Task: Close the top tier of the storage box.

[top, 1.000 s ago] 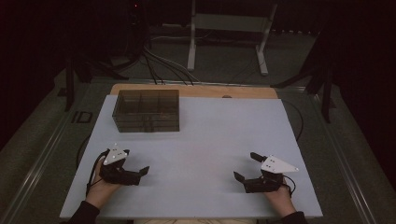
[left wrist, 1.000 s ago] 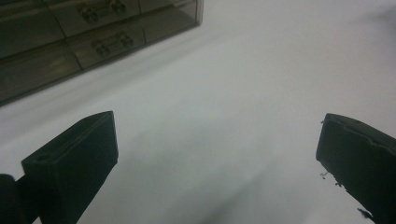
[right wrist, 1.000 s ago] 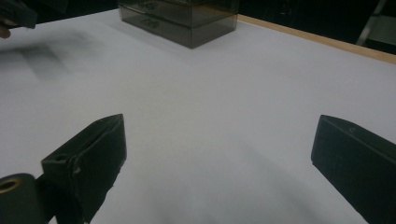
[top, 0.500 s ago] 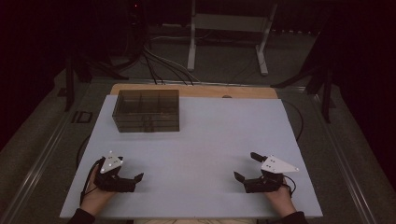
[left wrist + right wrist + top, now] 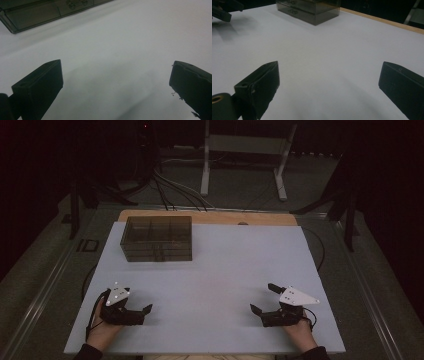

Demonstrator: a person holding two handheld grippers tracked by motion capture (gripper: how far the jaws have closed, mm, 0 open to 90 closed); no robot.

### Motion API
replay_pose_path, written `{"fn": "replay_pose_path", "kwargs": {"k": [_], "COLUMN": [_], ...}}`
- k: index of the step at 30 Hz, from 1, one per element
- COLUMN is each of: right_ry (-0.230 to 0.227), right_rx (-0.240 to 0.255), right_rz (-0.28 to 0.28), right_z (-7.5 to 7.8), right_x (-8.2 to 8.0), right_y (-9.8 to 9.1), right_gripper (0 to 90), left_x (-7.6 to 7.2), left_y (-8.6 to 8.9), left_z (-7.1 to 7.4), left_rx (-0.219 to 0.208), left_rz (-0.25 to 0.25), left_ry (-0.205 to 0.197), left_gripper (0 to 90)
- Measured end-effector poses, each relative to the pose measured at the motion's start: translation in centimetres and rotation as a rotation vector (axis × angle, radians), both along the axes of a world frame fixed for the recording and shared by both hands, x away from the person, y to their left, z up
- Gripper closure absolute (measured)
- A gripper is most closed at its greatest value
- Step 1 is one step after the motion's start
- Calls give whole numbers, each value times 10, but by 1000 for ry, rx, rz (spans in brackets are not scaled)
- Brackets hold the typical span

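A smoky see-through drawer box (image 5: pixel 156 238) stands on the white table top (image 5: pixel 225 265) at the back left. My left gripper (image 5: pixel 137 307) rests near the front left edge, held by a hand, its jaws wide apart with nothing between them. Near the front right sits my right gripper (image 5: pixel 263 298), also open and empty. The left gripper view looks along the open left gripper (image 5: pixel 116 82) at bare white surface, with the box (image 5: pixel 37 12) at the top left. From the right gripper (image 5: pixel 329 80), the box (image 5: pixel 309 8) is far ahead and the left gripper (image 5: pixel 222 10) is at the top left.
A wooden strip (image 5: pixel 210 217) runs along the table's back edge. Behind the table, cables (image 5: pixel 170 185) lie on the dark floor beside a metal stand (image 5: pixel 240 150). White surface stretches between the two grippers and the box.
My left gripper has drawn back toward the front edge and slightly left. The right gripper has hardly moved. Both stay open.
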State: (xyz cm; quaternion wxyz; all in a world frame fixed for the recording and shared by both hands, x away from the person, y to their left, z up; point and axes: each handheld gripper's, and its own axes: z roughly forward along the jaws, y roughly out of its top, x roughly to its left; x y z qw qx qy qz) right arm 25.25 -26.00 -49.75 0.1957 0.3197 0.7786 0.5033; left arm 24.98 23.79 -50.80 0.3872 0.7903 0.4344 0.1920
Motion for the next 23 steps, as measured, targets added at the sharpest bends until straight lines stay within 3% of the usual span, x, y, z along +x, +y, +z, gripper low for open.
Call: {"fn": "replay_pose_path", "kwargs": {"k": [11,23], "right_ry": [2,1], "right_rx": [-3,-6], "right_rz": [-2,4], "right_z": [-1,-1], "right_x": [0,0], "right_y": [0,1], "right_gripper": [31,31], "left_x": [-2,-1], "left_y": [1,0], "left_z": [3,3], "left_rx": [-7,-12], "left_rz": [8,2], "left_ry": [-25,-24], "left_gripper": [0,0]}}
